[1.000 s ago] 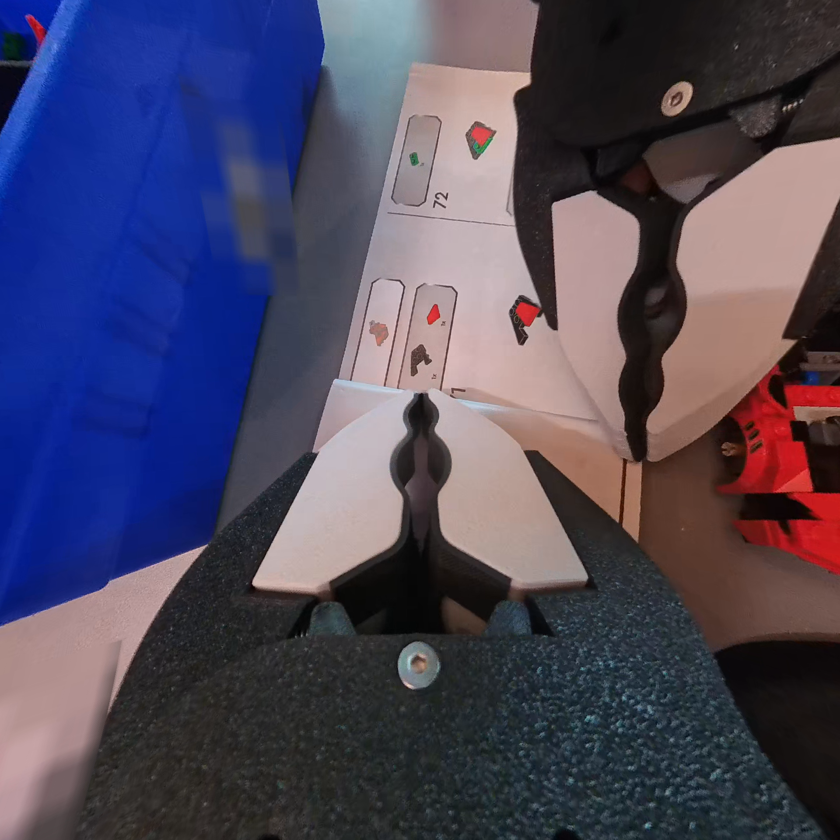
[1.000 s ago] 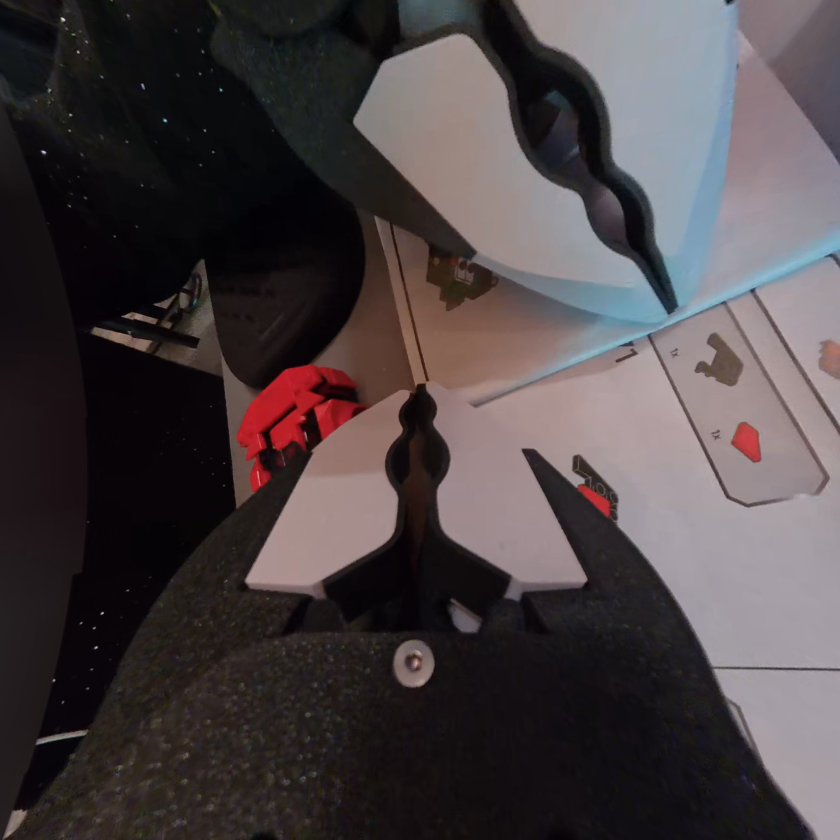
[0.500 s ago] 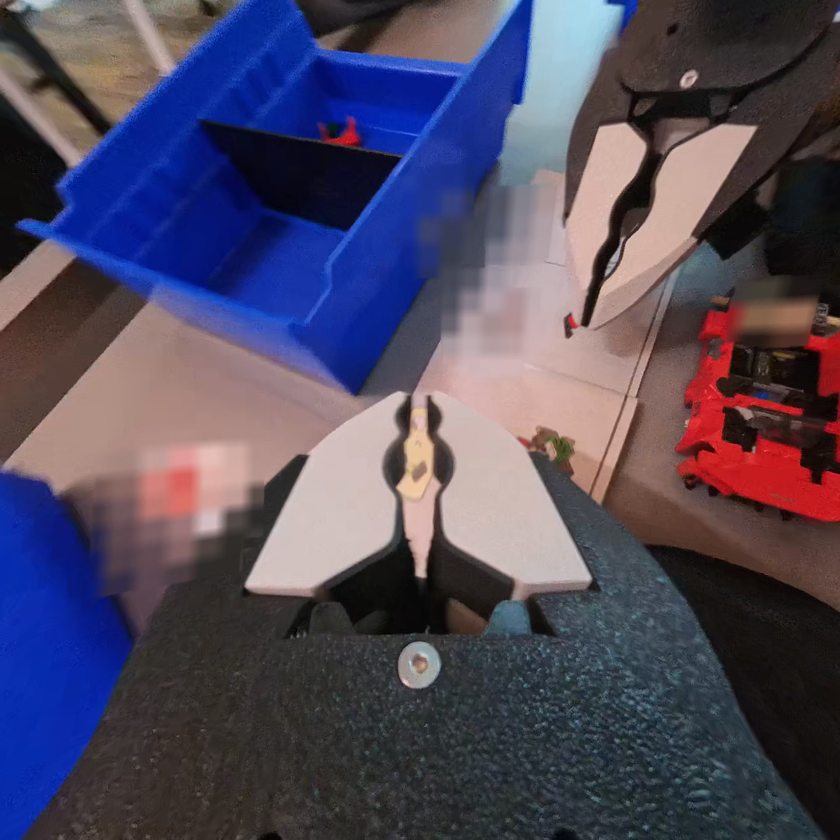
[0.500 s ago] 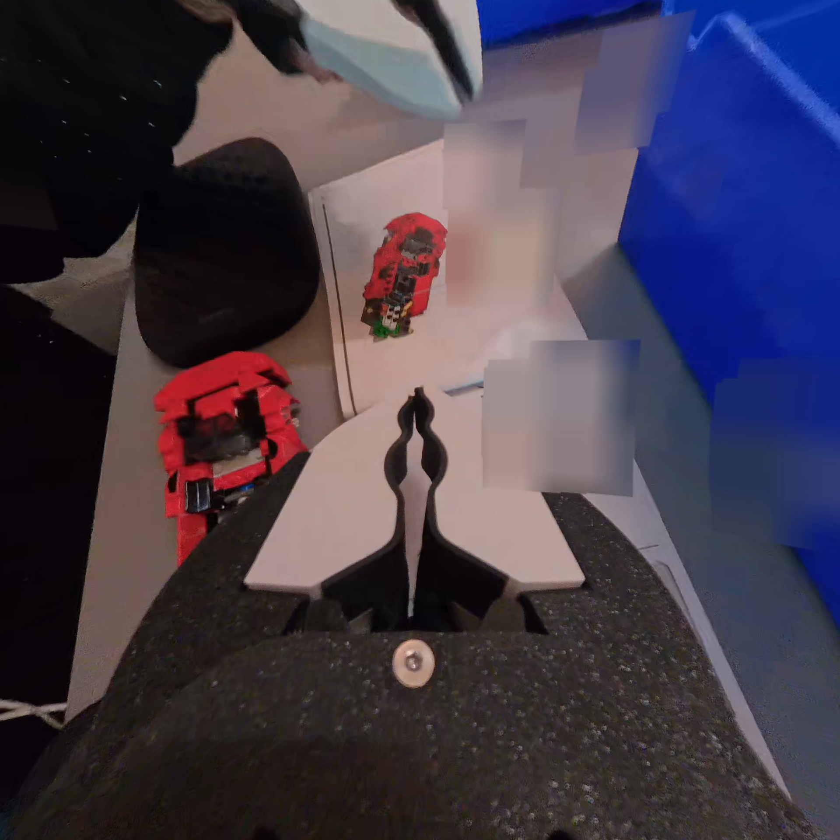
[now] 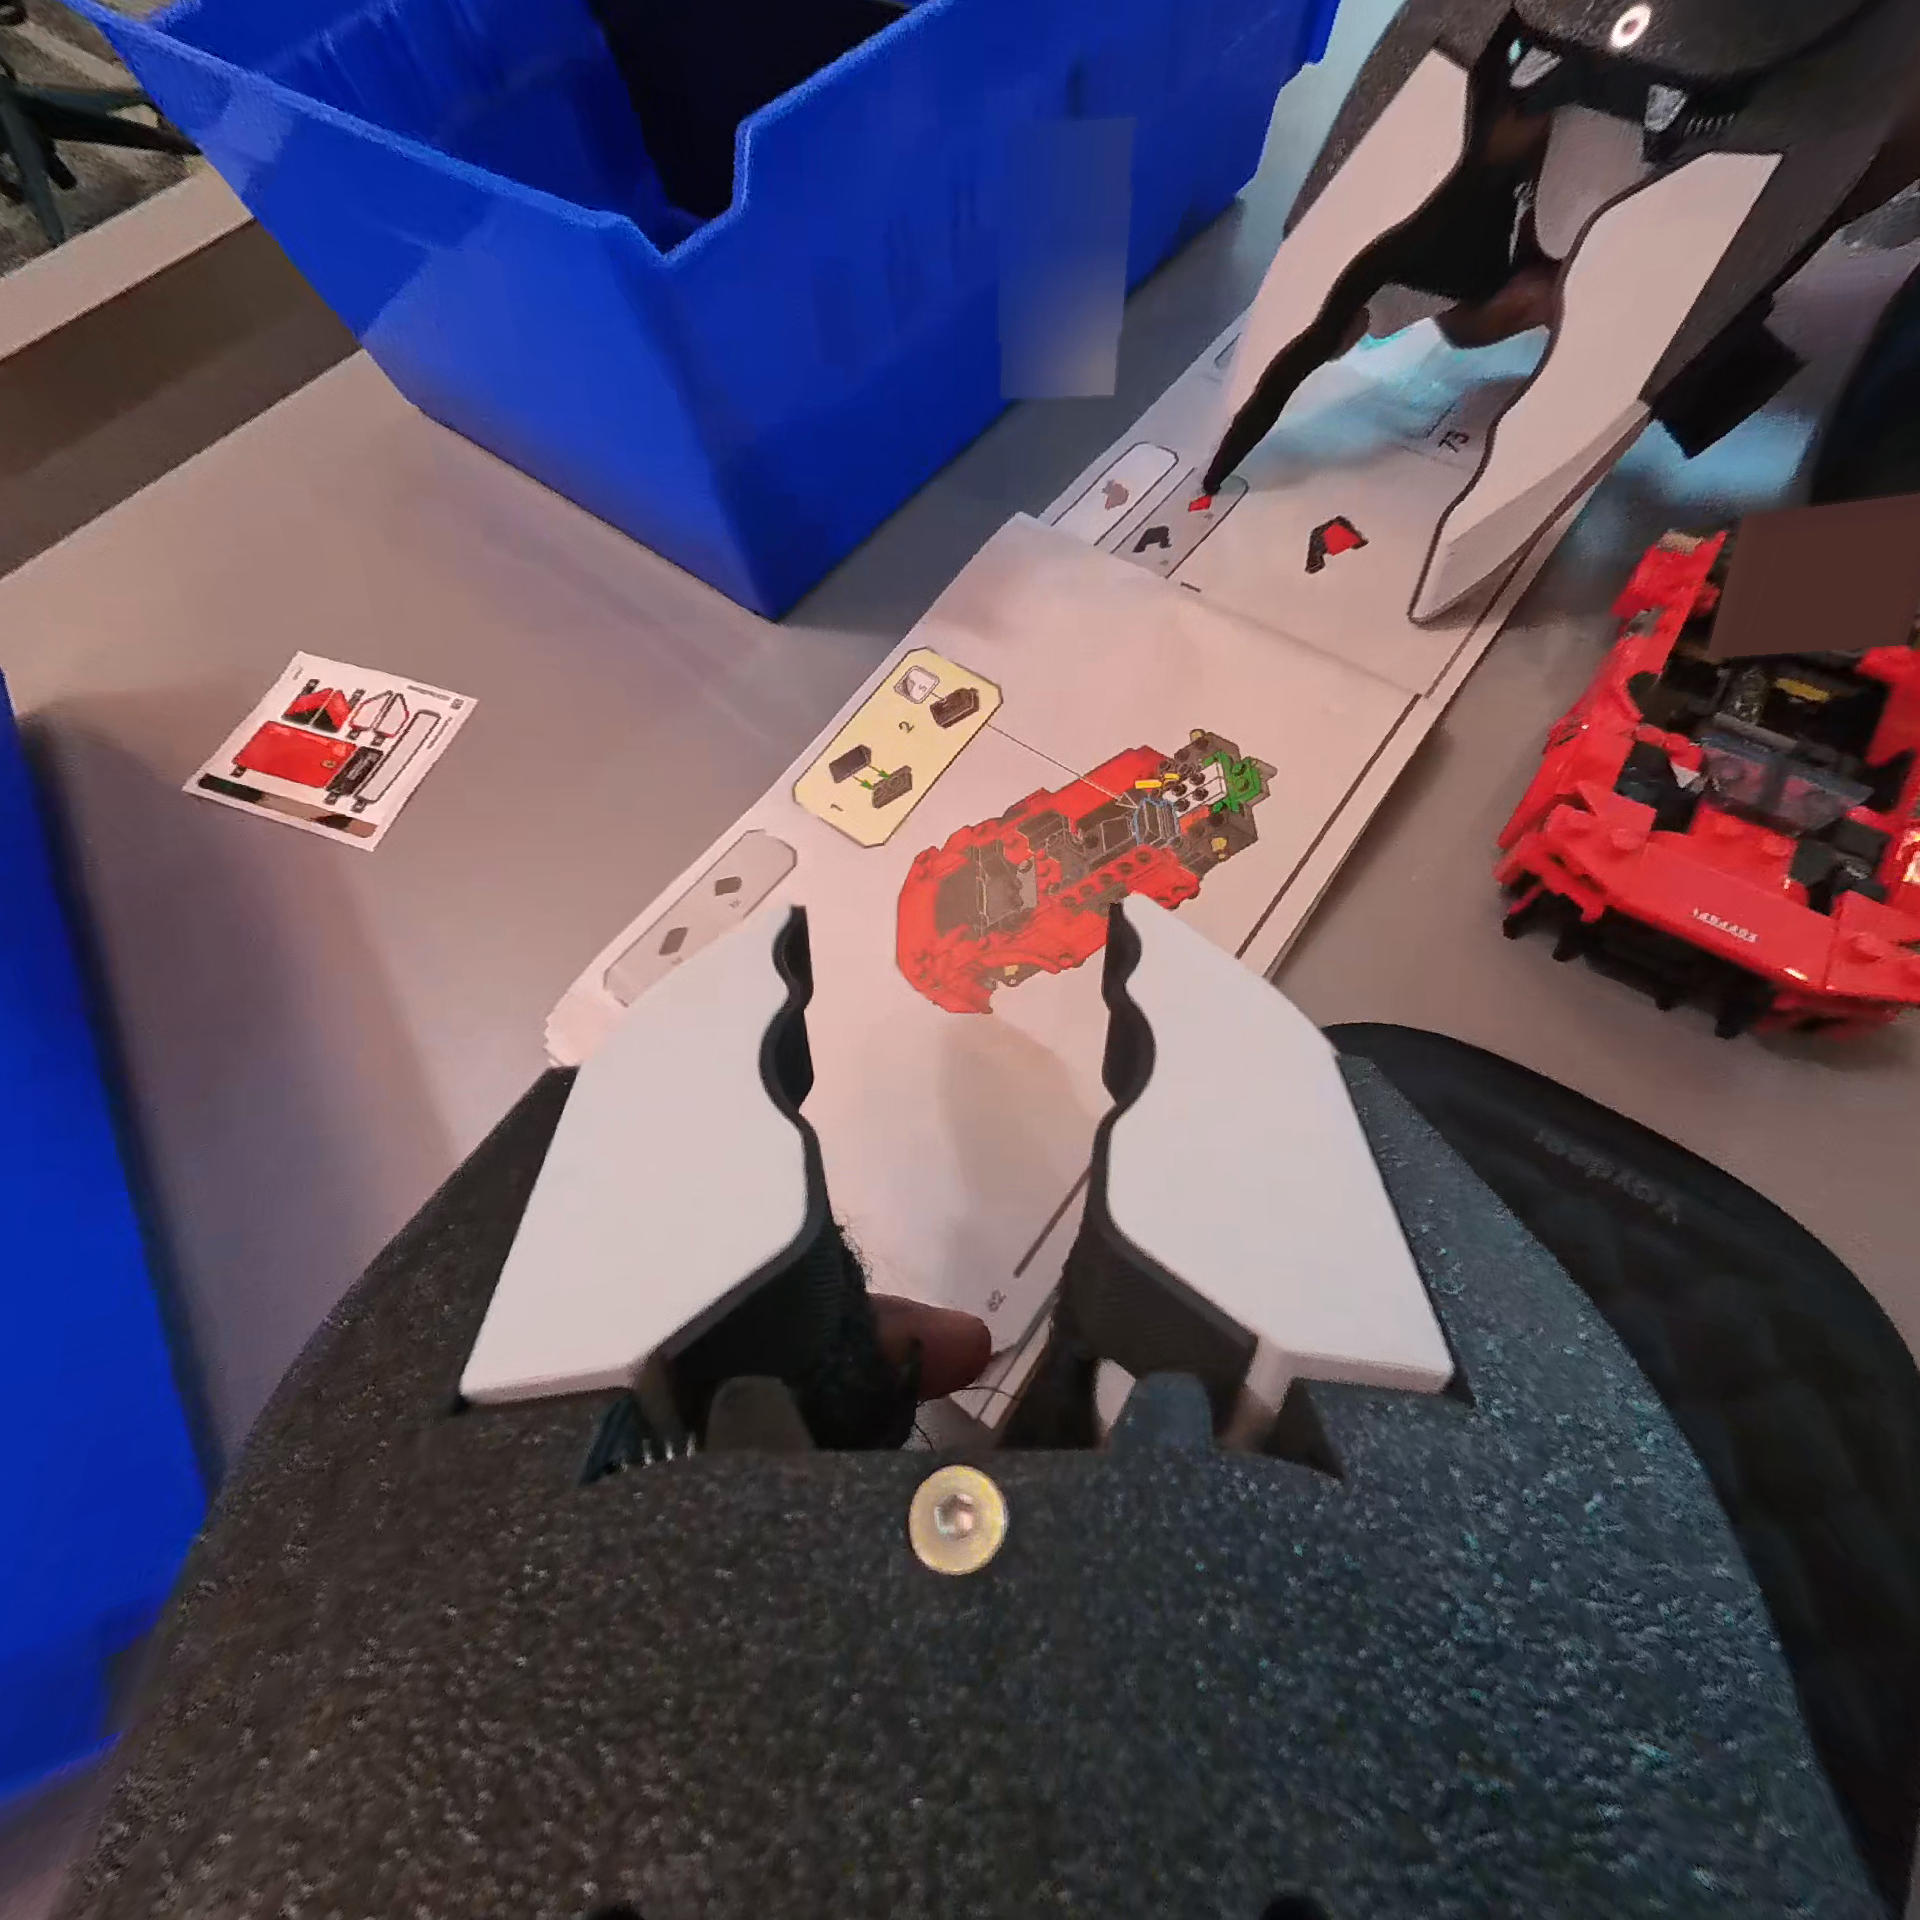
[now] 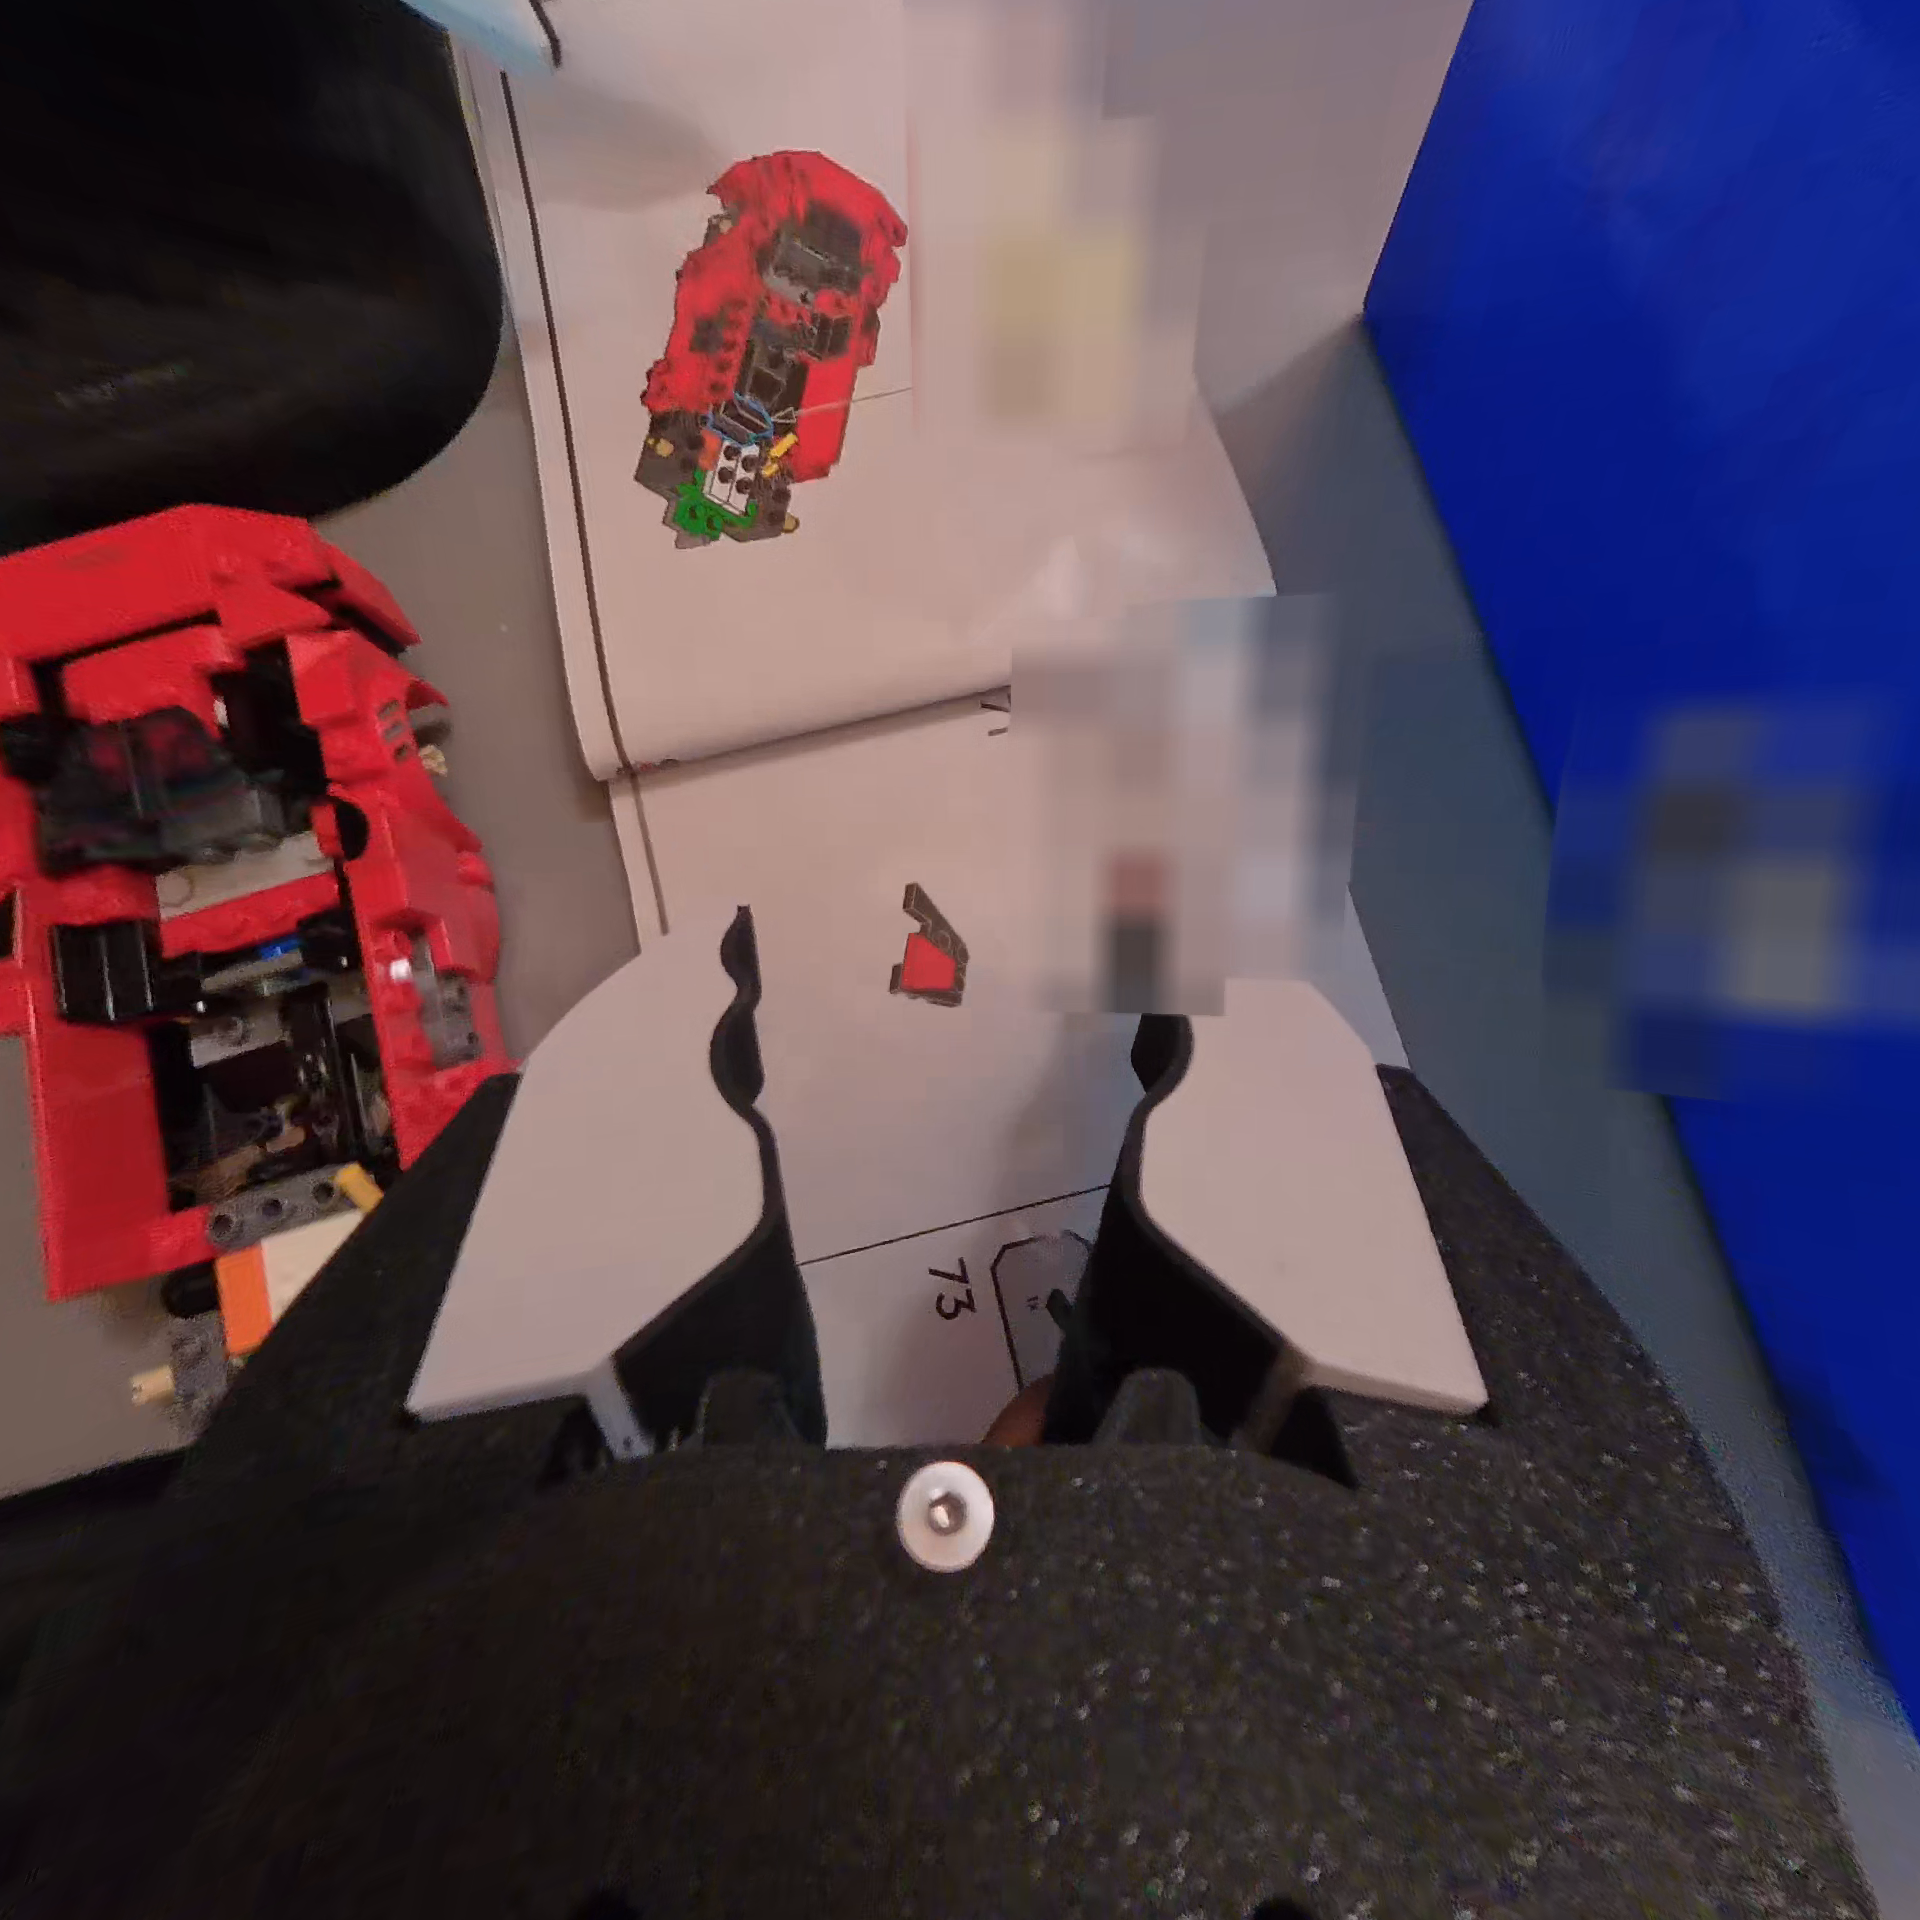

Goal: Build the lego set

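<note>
Left tool (image 5: 954, 925): jaws spread wide, nothing between them, hovering over the near end of the open white paper instruction booklet (image 5: 1081, 665) lying flat on the grey desk (image 5: 312, 987). Black rounded fabric-covered object (image 5: 1621, 1195) just right of it. Small white sticker sheet with red and black decals (image 5: 330, 750) lies on the desk to the left, apart from the booklet. Part-built red and black lego car (image 5: 1745, 831) sits on the desk just right of the booklet. Right tool (image 5: 1340, 530): also spread, empty, tips down at the booklet's far page. Large blue plastic bin (image 5: 623, 239) behind the booklet; another blue bin wall (image 5: 62, 1195) at the left edge.
</note>
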`<state>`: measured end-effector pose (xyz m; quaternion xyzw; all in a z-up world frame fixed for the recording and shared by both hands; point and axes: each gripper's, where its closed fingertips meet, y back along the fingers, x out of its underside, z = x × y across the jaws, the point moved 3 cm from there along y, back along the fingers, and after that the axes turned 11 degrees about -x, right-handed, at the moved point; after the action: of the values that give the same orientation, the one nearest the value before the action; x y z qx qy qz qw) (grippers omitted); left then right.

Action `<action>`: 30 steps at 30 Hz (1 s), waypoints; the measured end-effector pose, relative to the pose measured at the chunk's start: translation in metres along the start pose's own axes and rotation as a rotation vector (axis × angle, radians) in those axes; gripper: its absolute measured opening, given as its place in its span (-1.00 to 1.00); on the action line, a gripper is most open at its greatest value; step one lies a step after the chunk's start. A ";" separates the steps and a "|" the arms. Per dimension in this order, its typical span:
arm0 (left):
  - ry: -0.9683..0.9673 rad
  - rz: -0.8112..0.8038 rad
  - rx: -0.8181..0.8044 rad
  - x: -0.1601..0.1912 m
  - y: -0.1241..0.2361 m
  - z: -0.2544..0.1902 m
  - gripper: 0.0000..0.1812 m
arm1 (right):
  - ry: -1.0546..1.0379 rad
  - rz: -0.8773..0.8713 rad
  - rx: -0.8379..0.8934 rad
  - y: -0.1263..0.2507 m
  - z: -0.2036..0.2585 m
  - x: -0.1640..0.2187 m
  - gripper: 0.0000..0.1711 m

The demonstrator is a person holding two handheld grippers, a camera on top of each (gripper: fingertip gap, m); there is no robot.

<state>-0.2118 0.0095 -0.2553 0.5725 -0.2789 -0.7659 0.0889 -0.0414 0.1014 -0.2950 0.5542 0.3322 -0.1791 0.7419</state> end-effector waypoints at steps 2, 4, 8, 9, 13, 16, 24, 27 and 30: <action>0.008 0.012 -0.001 0.003 -0.001 0.000 -0.39 | 0.005 -0.021 -0.001 0.004 -0.001 0.005 -0.18; 0.010 0.026 0.010 0.005 -0.003 -0.001 -0.38 | 0.005 -0.039 0.003 0.009 -0.003 0.010 -0.18; 0.029 0.055 0.048 0.010 -0.006 -0.003 -0.38 | 0.013 -0.069 0.004 0.020 -0.002 0.022 -0.18; 0.038 0.068 0.059 0.011 -0.007 -0.003 -0.37 | 0.013 -0.070 0.004 0.022 -0.002 0.024 -0.18; 0.046 0.108 0.104 0.015 -0.010 -0.007 -0.37 | 0.017 -0.079 0.003 0.024 -0.003 0.026 -0.18; 0.058 0.091 0.106 0.014 -0.008 -0.007 -0.41 | 0.021 -0.083 -0.001 0.024 -0.002 0.026 -0.20; 0.172 0.008 0.148 0.007 -0.001 0.000 -0.37 | 0.020 -0.083 -0.004 0.024 -0.002 0.026 -0.20; 0.160 0.019 0.151 0.008 -0.002 -0.002 -0.31 | 0.020 -0.083 -0.007 0.024 -0.002 0.026 -0.19; 0.138 0.041 0.158 0.010 -0.004 -0.005 -0.27 | 0.019 -0.083 -0.010 0.024 -0.002 0.026 -0.18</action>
<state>-0.2098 0.0061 -0.2669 0.6233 -0.3433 -0.6982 0.0778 -0.0080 0.1137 -0.2964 0.5380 0.3630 -0.2027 0.7333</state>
